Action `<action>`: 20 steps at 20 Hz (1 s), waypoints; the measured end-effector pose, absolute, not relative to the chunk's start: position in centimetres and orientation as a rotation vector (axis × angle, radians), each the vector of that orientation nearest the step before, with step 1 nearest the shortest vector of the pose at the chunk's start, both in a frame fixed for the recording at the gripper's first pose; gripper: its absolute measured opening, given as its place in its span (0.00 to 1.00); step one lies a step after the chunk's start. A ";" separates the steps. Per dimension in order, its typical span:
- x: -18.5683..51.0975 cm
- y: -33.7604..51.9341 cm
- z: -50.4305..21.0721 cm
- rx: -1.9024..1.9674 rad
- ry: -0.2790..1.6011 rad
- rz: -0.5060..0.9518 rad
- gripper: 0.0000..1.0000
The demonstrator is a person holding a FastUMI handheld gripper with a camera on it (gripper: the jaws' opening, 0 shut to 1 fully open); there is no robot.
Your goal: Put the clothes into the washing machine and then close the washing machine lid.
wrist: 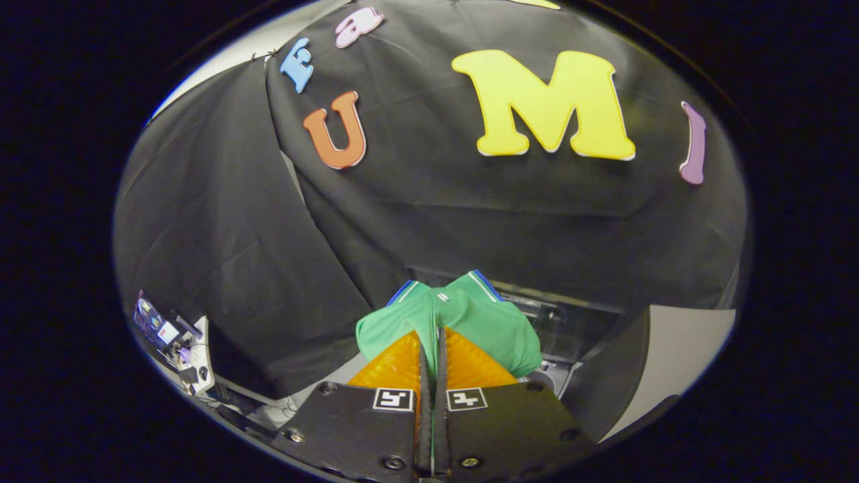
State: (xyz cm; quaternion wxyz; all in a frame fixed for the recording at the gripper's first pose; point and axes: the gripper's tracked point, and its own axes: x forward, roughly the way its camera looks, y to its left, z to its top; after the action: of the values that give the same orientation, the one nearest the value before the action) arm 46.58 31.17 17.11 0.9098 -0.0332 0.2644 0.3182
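Nearest the camera, the gripper had its two fingers pressed almost together, with only a thin sliver between them, and in that sliver a fold of the soft green knit garment with a blue-and-white striped collar edge was pinched from both sides. The cloth bunched up over and just ahead of the fingertips, draping to either side of them and hanging free of any support, so the garment was being carried in the air by that one pinch. It looked light and limp, a thing that would sag and swing rather than hold a shape, and not fragile; the likely risk was the fabric slipping out if only a thin layer was caught, so a thick gathered fold near the middle of the bunch seemed the safest place to hold it, which was roughly where the fingers had it. Just beyond the garment, and partly hidden by it, lay the dark top of the washing machine, with a pale raised panel beside it that may have been the open lid, though that could not be told for sure. Off to one side stood a small white stand with bits of equipment.
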 end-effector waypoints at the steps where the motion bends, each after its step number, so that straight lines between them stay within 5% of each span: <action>1: 46.8 31.2 15.9 -0.074 0.558 0.648 0.05; 20: 51.7 29.5 -3.8 -0.113 0.721 0.435 0.05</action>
State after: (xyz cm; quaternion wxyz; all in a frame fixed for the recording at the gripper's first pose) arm 51.71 29.51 -3.83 0.9112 -0.0547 0.3496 0.2108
